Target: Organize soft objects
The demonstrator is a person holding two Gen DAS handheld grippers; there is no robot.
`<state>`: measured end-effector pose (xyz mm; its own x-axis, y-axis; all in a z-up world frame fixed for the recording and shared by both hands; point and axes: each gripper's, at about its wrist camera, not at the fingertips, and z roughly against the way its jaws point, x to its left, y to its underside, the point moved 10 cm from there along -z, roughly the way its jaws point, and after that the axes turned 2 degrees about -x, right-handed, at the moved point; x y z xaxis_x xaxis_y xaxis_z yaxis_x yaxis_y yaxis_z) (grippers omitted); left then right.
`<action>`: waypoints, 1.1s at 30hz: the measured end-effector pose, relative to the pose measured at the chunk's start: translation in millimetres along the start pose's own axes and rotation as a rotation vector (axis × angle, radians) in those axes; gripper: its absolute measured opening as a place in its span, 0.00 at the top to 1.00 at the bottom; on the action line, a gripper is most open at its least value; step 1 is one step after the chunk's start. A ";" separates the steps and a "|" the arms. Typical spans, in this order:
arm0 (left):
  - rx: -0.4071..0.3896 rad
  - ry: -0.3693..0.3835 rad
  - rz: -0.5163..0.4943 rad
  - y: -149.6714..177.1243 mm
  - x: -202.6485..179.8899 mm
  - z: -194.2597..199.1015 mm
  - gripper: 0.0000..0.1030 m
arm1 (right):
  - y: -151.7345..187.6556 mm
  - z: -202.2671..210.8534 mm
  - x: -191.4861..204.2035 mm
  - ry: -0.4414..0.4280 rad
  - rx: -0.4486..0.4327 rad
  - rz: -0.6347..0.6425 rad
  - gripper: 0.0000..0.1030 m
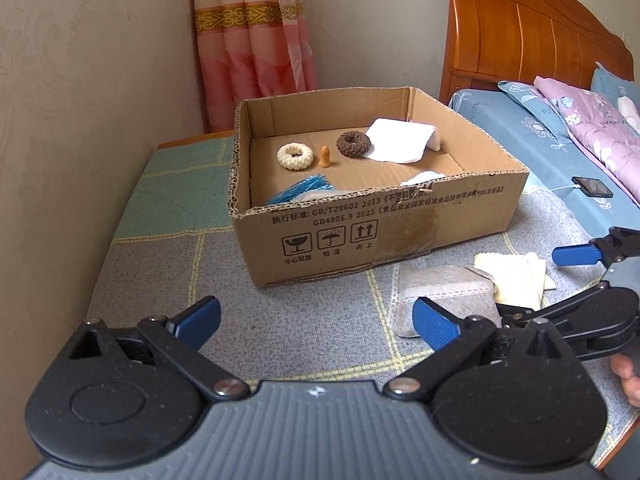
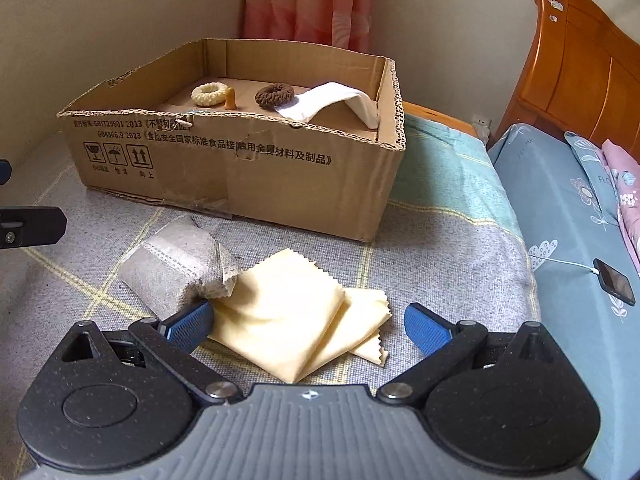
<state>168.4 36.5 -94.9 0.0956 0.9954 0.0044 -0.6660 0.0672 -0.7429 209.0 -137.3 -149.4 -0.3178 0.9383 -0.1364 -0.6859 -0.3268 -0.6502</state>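
Grey-and-green checked blanket point(image 2: 440, 248) covers the surface. On it, open brown cardboard box point(image 1: 400, 224) with printed text on its front wall. Left gripper point(image 1: 316, 320) hangs over bare blanket in front of the box, jaws wide apart, empty. Right gripper point(image 2: 306, 322) jaws wide apart, empty, just above folded pale-yellow cloth with zigzag edges point(image 2: 296, 320). Grey fabric pouch with a stitched seam point(image 2: 176, 268) lies beside the cloth, its corner touching it. Inside box: folded white cloth point(image 1: 400, 140) at right, brown knitted ring point(image 1: 353, 143) on its edge, cream knitted ring point(image 1: 295, 155), small orange cone-shaped piece point(image 1: 325, 157) upright between rings, blue fringed item point(image 1: 300, 192) at front wall.
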 end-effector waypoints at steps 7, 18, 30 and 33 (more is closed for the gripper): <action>0.013 0.053 -0.019 0.0 -12.3 -1.9 0.01 | 7.2 0.4 -0.2 -0.078 0.018 0.014 0.00; 0.070 0.108 -0.078 6.3 -38.8 -17.6 0.01 | 7.2 -7.7 -28.9 -0.048 -0.021 -0.045 0.00; 0.150 0.264 -0.139 14.1 -73.3 -48.1 0.01 | 12.2 -6.5 -40.7 -0.108 -0.035 -0.020 0.00; 0.157 0.295 -0.131 10.9 -76.6 -55.5 0.01 | 14.1 -5.3 -40.4 -0.126 -0.048 0.009 0.00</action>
<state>194.9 -42.9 -140.5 0.3821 0.9166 -0.1173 -0.7372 0.2258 -0.6369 215.6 -179.2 -157.0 -0.4056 0.9127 -0.0495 -0.6518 -0.3267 -0.6844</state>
